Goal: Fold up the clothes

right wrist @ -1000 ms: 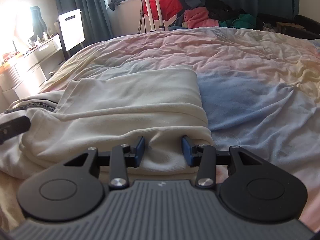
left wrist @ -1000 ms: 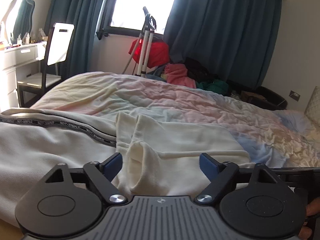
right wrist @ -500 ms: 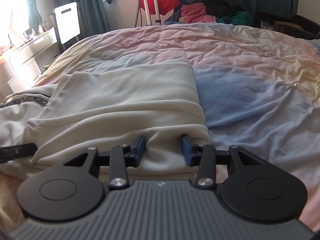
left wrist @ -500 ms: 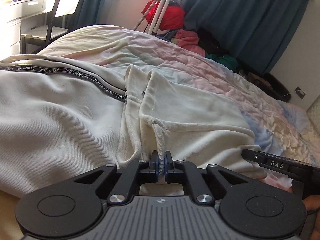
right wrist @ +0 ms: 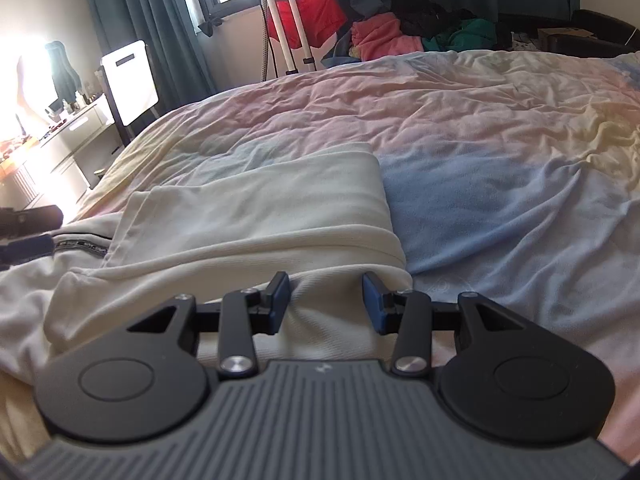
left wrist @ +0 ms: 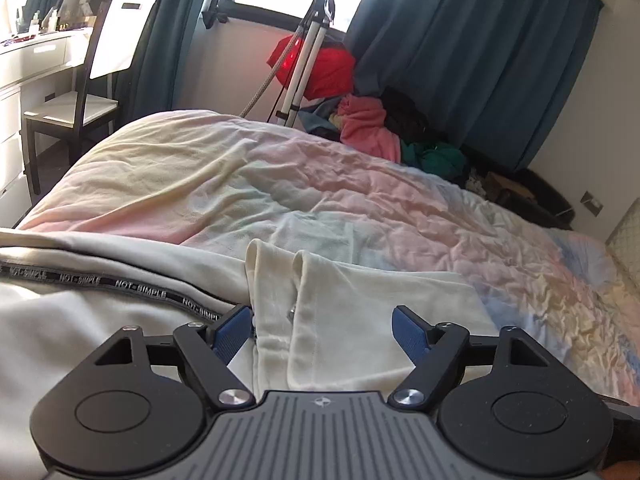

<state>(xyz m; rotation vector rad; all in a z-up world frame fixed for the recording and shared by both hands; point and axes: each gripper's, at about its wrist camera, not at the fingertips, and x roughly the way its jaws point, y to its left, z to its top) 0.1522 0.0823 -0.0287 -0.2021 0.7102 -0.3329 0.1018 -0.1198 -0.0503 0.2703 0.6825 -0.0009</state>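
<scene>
A cream garment with a black lettered band lies partly folded on the bed. My left gripper hovers over its folded edge near a small eyelet. Its jaws are opening, with cloth lying between them and no pad pressing on it. In the right wrist view the same garment spreads ahead. My right gripper is shut on a thick ribbed fold at its near edge, with creases running from the left pad. Part of the left gripper shows at the left edge.
The pastel duvet covers the bed beyond the garment. A chair and a white dresser stand at the left. A pile of clothes and a white stand sit under the window.
Half a second ago the left gripper was shut on a cord of the garment; it has let go, spread its jaws and pulled back and up. The right gripper has stayed still.
</scene>
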